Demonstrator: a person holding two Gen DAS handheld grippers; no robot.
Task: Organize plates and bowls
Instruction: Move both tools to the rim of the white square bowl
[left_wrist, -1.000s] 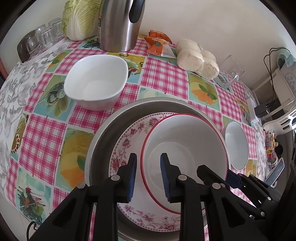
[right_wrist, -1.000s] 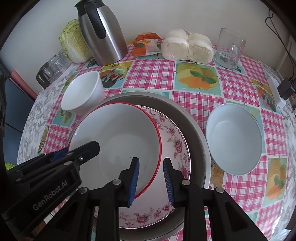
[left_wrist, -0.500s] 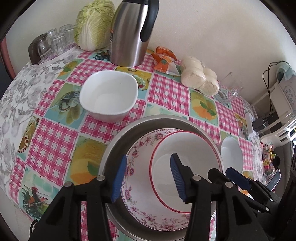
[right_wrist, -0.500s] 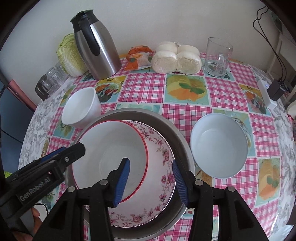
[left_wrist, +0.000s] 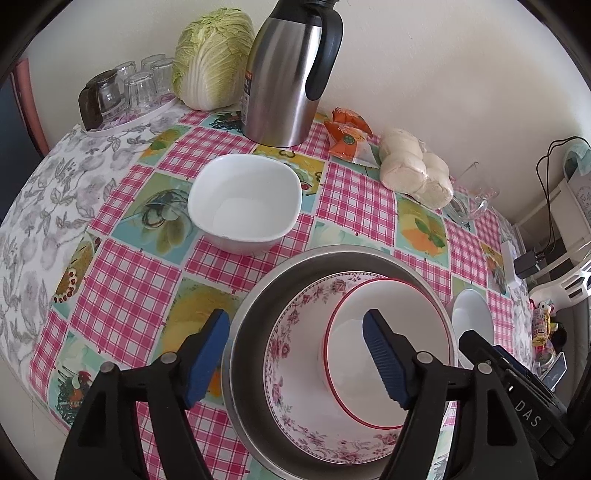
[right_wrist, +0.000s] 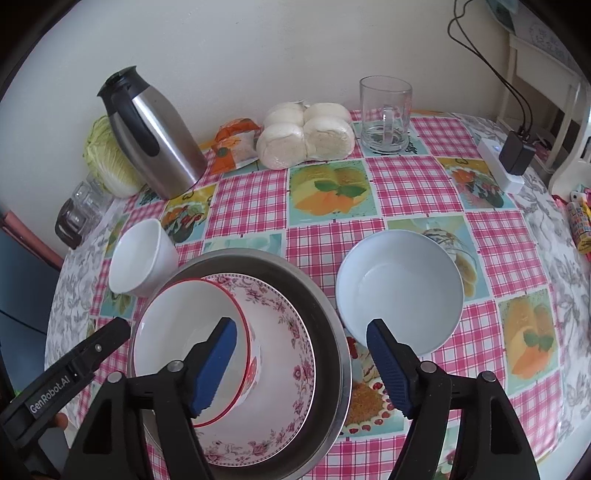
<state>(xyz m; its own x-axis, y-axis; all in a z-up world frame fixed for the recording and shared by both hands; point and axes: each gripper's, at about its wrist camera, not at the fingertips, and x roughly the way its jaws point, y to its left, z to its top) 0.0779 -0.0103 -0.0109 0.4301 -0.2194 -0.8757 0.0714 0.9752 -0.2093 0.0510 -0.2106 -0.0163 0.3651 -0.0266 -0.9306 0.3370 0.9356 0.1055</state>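
**Red-rimmed bowl nested in the steel basin**

The red-rimmed bowl (left_wrist: 388, 354) sits white and glossy inside a pink-flowered plate (left_wrist: 295, 369), both in the steel basin (left_wrist: 243, 354) on the checked surface (left_wrist: 129, 280). Left hand-held gripper (left_wrist: 295, 363) and right hand-held gripper (right_wrist: 301, 367) have just been opening, jaws spread, empty. One arm reads "GenRobot.AI".

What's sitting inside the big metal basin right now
A floral plate lies in the metal basin, and a red-rimmed bowl sits on that plate. The basin's bottom is covered by the plate, so anything beneath cannot be seen.
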